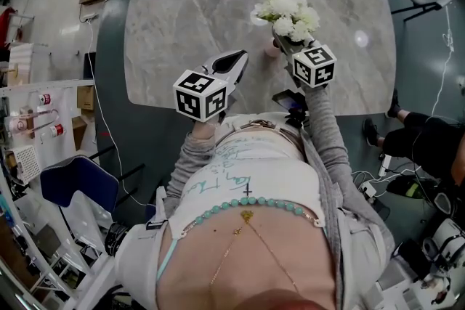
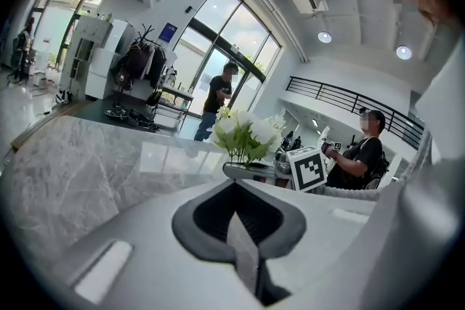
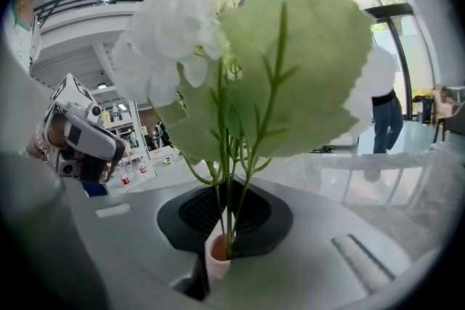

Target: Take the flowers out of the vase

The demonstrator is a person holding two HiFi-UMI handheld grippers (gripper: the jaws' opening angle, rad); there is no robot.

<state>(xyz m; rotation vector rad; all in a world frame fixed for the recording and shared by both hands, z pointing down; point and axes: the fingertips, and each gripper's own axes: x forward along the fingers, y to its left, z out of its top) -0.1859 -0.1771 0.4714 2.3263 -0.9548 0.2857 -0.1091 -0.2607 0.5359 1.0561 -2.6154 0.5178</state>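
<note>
left gripper (image 1: 234, 63): jaws pressed together, empty, over table (image 1: 182, 11) near edge | right gripper (image 1: 283, 41): clamped on flowers (image 1: 287, 11) at vase (image 3: 216, 258) mouth; both above table's right half

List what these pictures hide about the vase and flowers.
- Vase body: right gripper view shows only its rim; the right gripper's jaws cover the rest.
- Head view: flowers and that gripper cover nearly all of it.
- Left gripper view: the right gripper hides the vase.
- Flowers' depth: hidden inside the vase.
</note>
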